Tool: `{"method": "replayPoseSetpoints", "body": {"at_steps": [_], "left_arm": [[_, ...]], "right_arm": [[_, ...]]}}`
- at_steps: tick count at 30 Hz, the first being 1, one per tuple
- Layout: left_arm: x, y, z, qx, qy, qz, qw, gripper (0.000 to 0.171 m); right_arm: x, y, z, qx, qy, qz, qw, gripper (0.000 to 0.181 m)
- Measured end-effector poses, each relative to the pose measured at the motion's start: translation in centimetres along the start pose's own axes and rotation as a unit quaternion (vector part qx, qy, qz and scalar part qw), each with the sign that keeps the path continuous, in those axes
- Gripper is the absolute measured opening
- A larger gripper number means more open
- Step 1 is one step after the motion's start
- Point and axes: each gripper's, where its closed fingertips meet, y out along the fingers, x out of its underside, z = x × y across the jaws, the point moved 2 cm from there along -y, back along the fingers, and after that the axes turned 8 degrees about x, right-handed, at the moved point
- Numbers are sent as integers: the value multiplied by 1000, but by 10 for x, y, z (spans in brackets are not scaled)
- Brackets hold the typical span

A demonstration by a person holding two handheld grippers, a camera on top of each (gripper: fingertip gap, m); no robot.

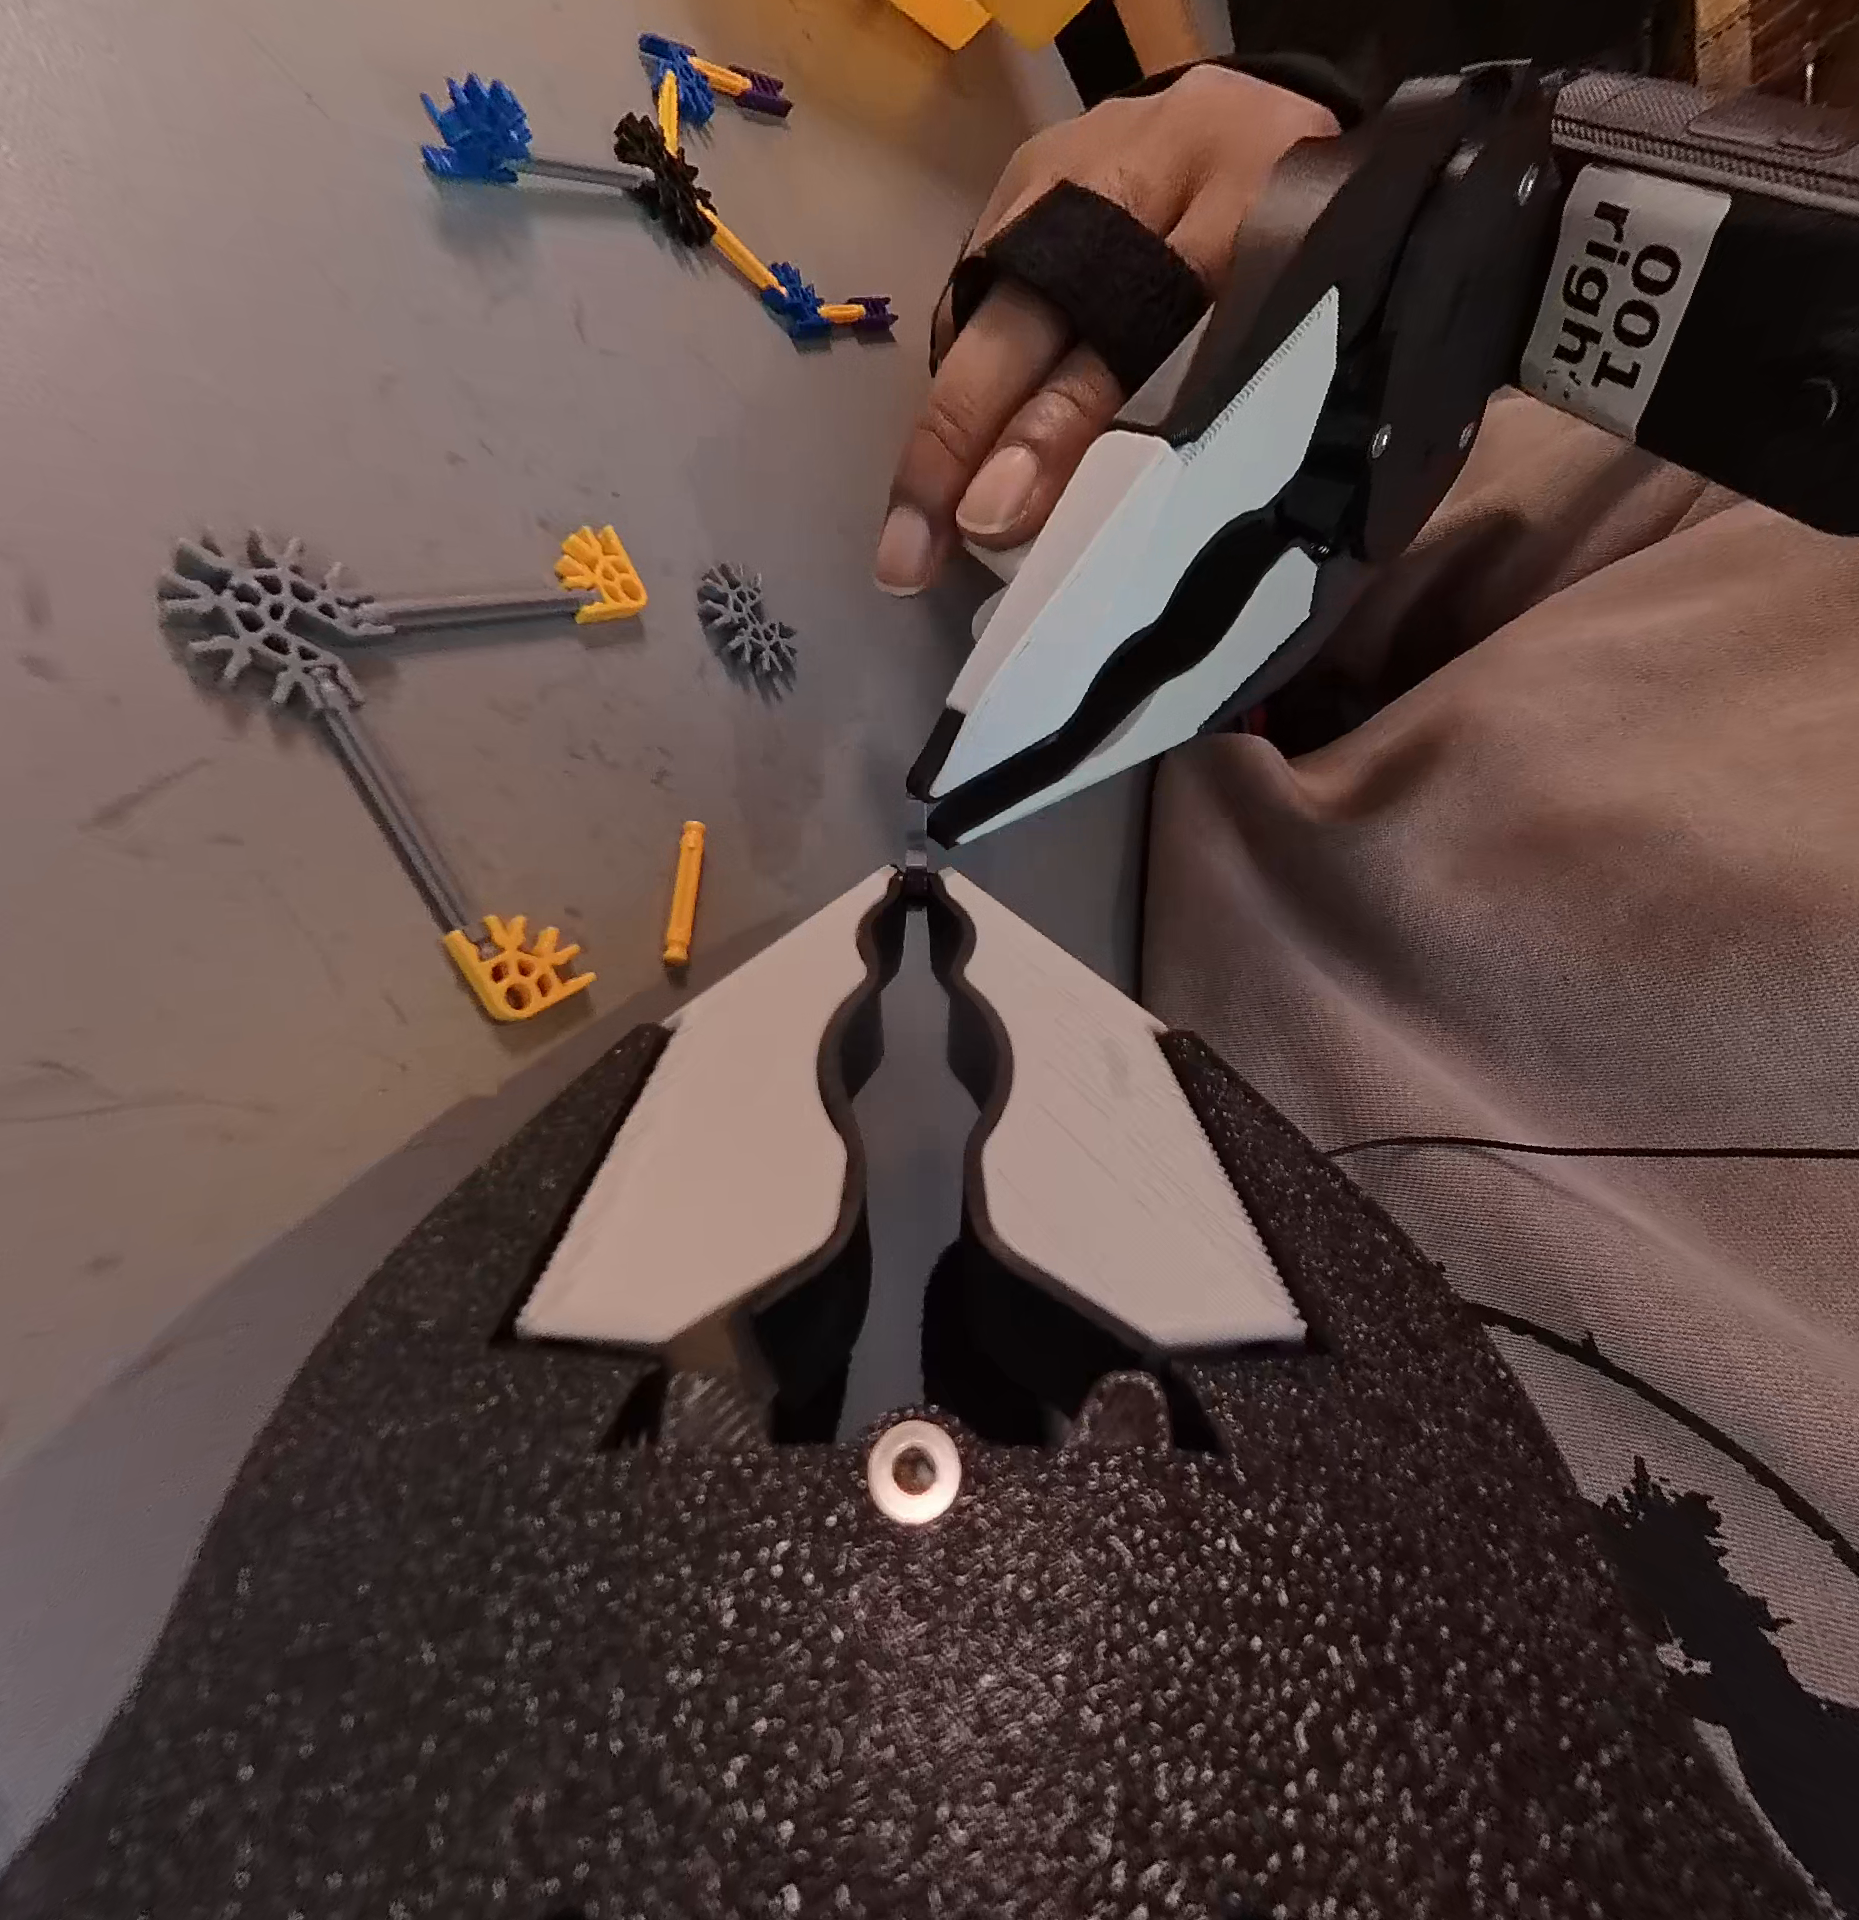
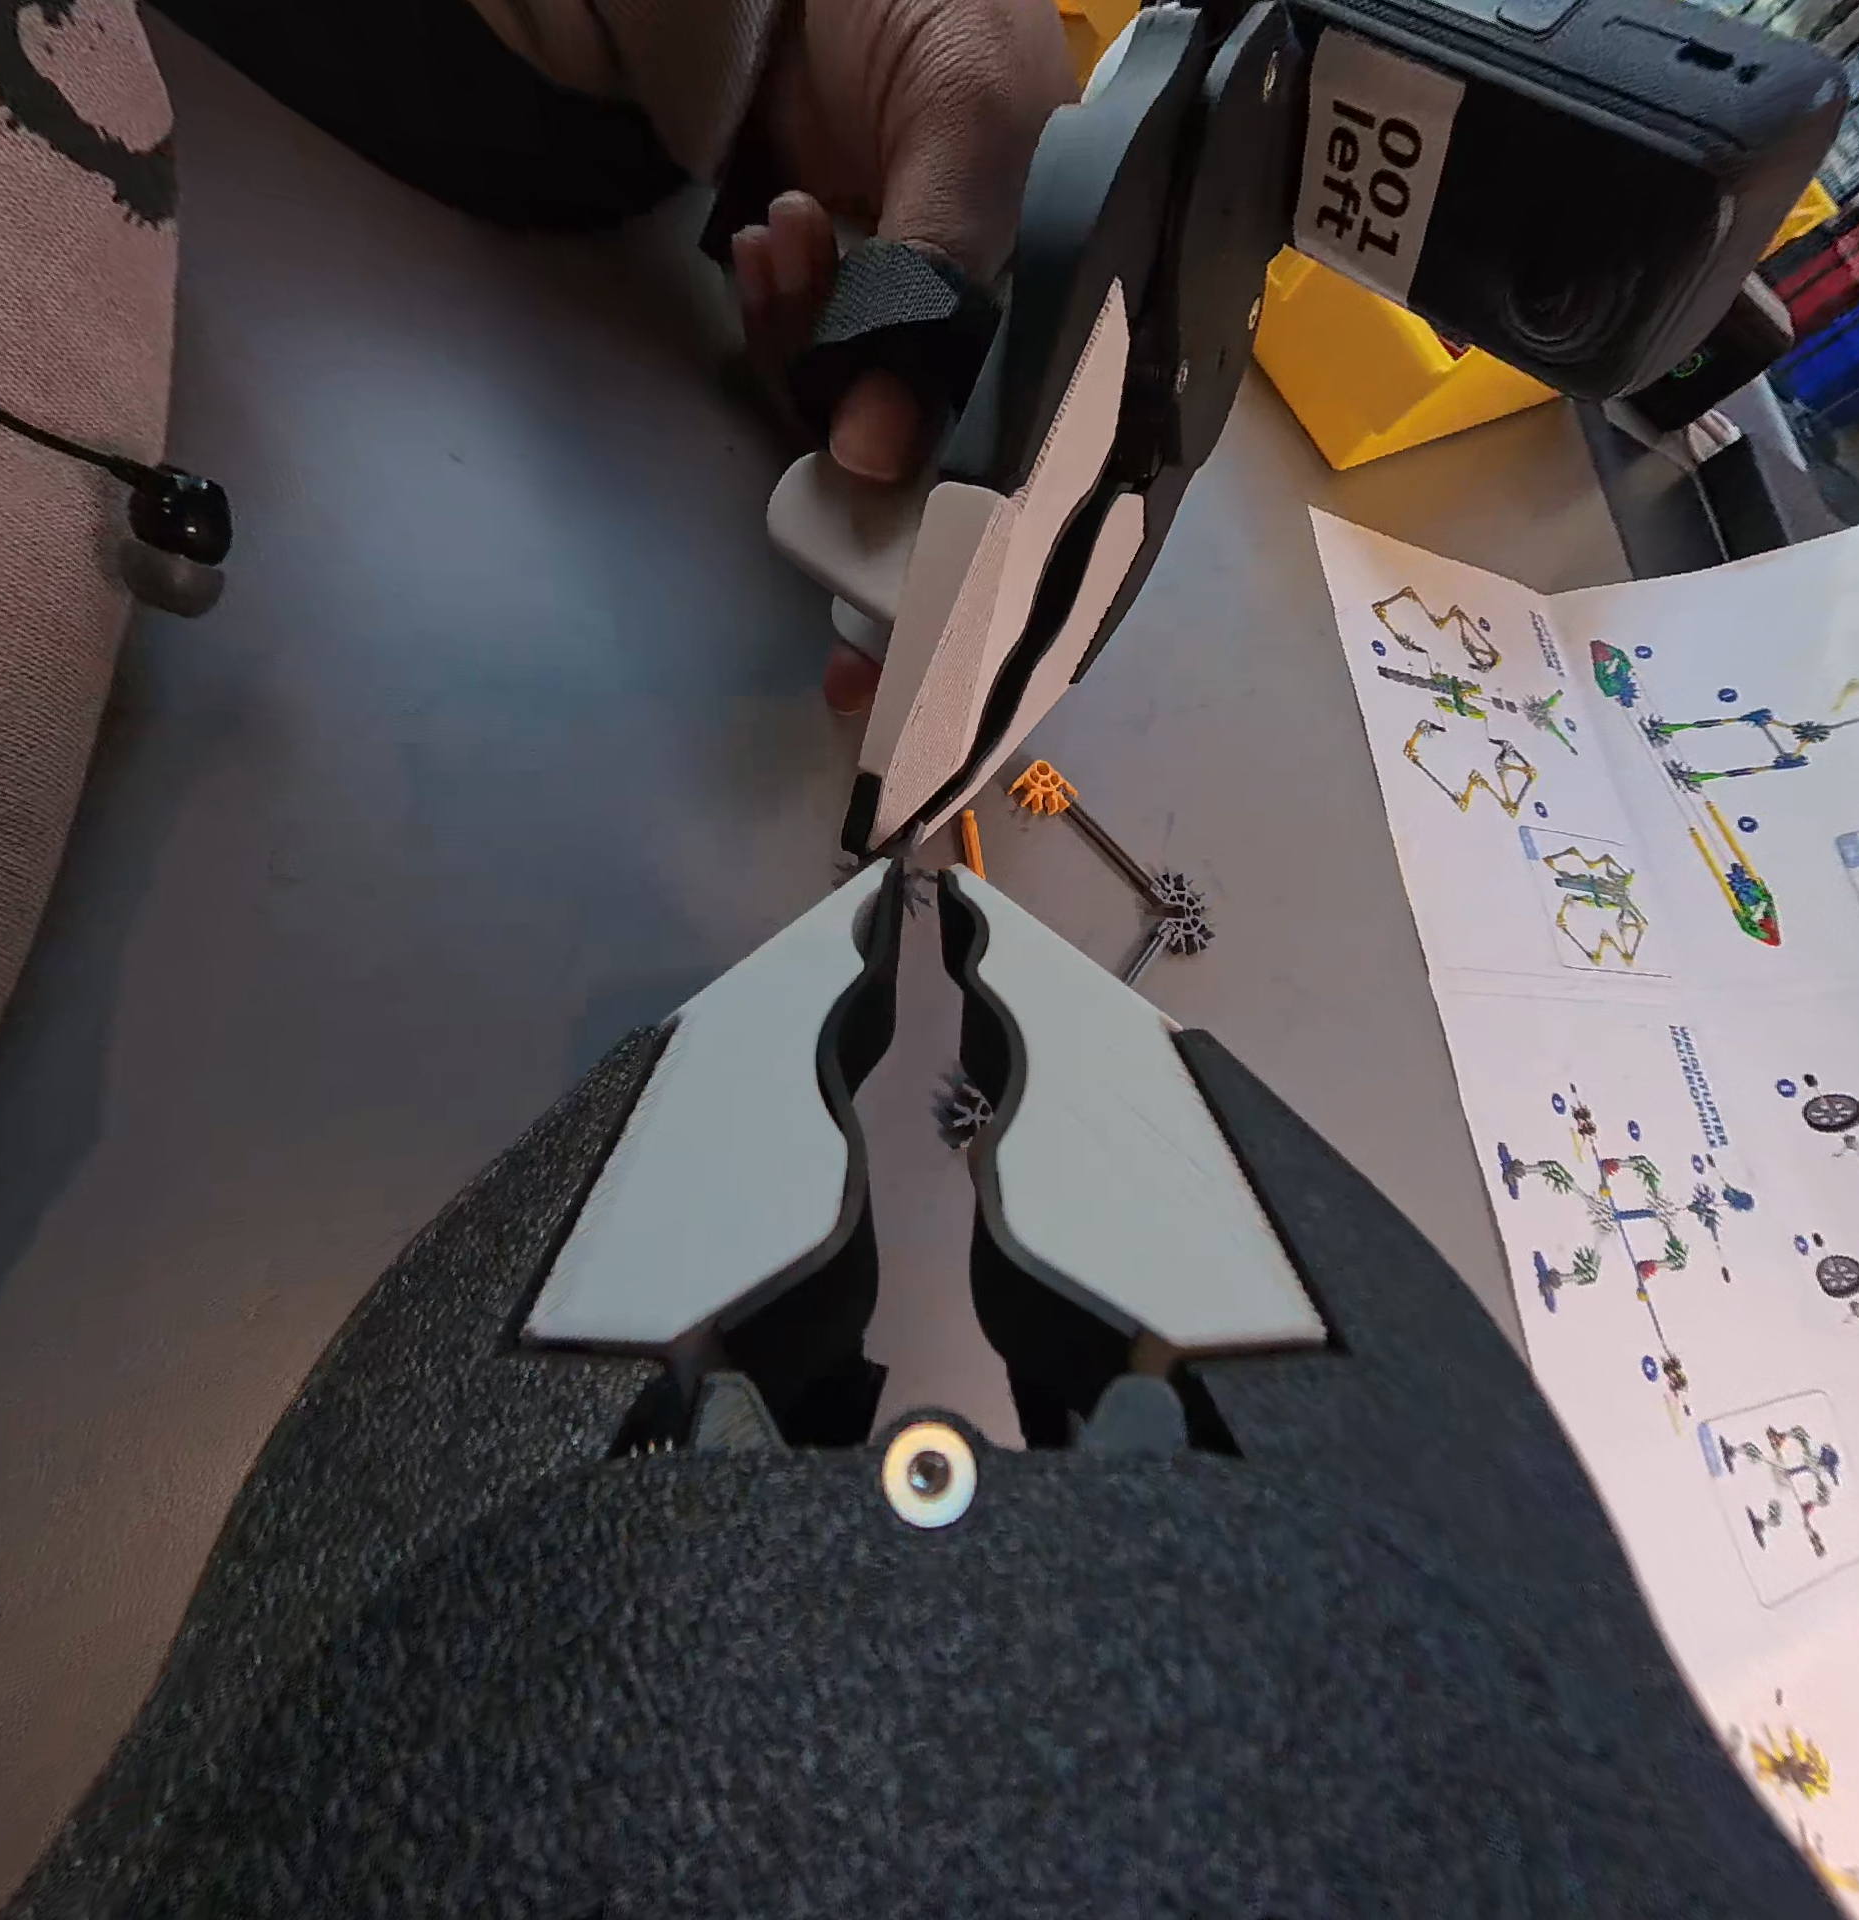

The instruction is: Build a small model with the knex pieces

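Together, left gripper [image 1: 917, 883] and right gripper [image 1: 927, 808] fingers pinch small dark piece [image 1: 917, 854].

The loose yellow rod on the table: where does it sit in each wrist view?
Left wrist view: yellow rod lies left of centre, just left of the left gripper tips.
Right wrist view: yellow rod at centre, partly hidden, just above the right gripper tips.
Shared landmark: the yellow corner connector on the grey rod assembly.
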Motion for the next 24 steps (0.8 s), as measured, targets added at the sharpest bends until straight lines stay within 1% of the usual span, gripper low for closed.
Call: {"method": "replayPoseSetpoints", "body": {"at_steps": [3, 5, 7, 11, 14, 15, 18, 21, 24], "left_arm": [[-1, -1, -2, -13, 6, 2, 1000, 3], [-4, -6, -7, -44, 23, 5, 999, 3], [-5, -10, -8, -59, 35, 3, 998, 3], [-4, -10, -9, -65, 35, 0, 997, 3], [-6, -11, -9, -57, 29, 8, 998, 3], [-7, -12, -8, -51, 25, 15, 998, 3], [-13, -16, -6, -30, 8, 41, 999, 3], [-17, -18, -4, -5, -12, 62, 998, 3], [-18, -18, -2, 12, -21, 68, 997, 3]], "right_arm": [[1, 0, 3, -13, 41, -4, 999, 0], [5, 1, 0, -36, 67, -18, 997, 0], [8, 4, 0, -38, 83, -29, 995, 0], [8, 6, 3, -44, 104, -29, 993, 0], [5, 3, 13, -28, 115, -12, 993, 0], [3, 2, 15, -23, 114, -1, 993, 4], [-2, 1, 16, -11, 91, 18, 996, 24], [-6, 2, 16, 20, 44, 26, 999, 27], [-10, 3, 15, 32, 22, 33, 999, 27]]}}
